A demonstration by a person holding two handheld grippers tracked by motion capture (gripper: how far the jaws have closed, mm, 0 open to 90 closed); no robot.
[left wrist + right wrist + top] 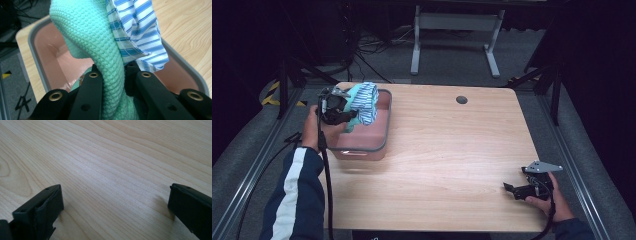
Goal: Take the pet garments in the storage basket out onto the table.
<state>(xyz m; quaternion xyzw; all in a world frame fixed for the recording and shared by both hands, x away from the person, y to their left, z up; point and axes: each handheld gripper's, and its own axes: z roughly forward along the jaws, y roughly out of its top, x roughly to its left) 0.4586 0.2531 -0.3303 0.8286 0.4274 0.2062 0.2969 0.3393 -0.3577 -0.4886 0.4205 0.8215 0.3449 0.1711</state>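
Left gripper [113,75]: jaws pinching green cloth [100,42] above pink bin [382,135]
Striped cloth [137,30]: draped on green, ungripped
Right gripper [115,202]: jaws spread, over bare table [452,150]
Risk: striped cloth may slide off

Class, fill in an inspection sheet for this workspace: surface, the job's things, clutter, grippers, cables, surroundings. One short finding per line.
Surface: pale wooden table, a round dark hole near its far edge.
Job's things: pink bin with grey rim at the table's left side; mint knitted cloth and blue-striped white cloth held above it.
Clutter: nothing seen.
Grippers: left gripper clamps the mint cloth; right gripper open, low over bare wood near the right front corner.
Cables: black cable trails from the left gripper; more on the floor behind.
Surroundings: grey carpet, white frame legs, dark backdrop.
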